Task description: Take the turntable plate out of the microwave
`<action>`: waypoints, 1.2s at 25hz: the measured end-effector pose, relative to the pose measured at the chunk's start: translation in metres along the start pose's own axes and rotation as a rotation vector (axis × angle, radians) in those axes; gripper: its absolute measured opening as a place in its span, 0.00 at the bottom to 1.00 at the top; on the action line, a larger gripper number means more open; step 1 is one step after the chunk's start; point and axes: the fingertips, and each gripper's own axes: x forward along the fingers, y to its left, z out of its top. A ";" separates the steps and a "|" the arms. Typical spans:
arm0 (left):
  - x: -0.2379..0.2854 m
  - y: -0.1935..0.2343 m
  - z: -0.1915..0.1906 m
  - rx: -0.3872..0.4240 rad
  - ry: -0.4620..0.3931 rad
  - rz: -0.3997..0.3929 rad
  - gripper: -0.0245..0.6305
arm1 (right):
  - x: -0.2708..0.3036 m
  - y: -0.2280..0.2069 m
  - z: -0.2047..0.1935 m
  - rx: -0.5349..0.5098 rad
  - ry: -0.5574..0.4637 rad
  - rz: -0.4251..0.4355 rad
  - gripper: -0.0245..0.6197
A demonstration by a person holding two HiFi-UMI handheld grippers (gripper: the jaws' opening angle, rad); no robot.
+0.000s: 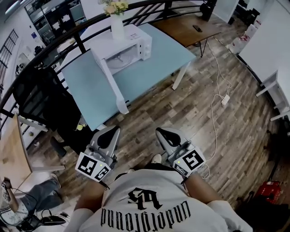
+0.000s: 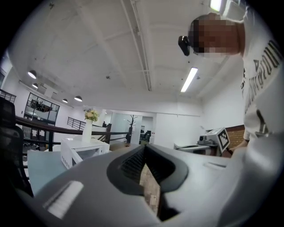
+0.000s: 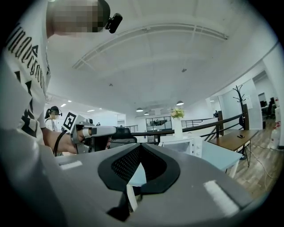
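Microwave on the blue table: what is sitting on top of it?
A white vase of pale flowers stands on the microwave; its base hides that patch of the top.

White microwave (image 1: 140, 43) with a white vase (image 1: 117, 28) of yellowish flowers (image 1: 115, 7) on a pale blue table (image 1: 163, 63), grey-brown wood-plank floor (image 1: 204, 122), and the left gripper (image 1: 108, 136) and right gripper (image 1: 166, 136) are grey with black-and-white square-marker cubes.
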 end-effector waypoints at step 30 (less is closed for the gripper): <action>0.214 0.071 0.000 0.022 -0.005 -0.043 0.11 | 0.081 -0.210 0.014 0.022 0.043 0.001 0.04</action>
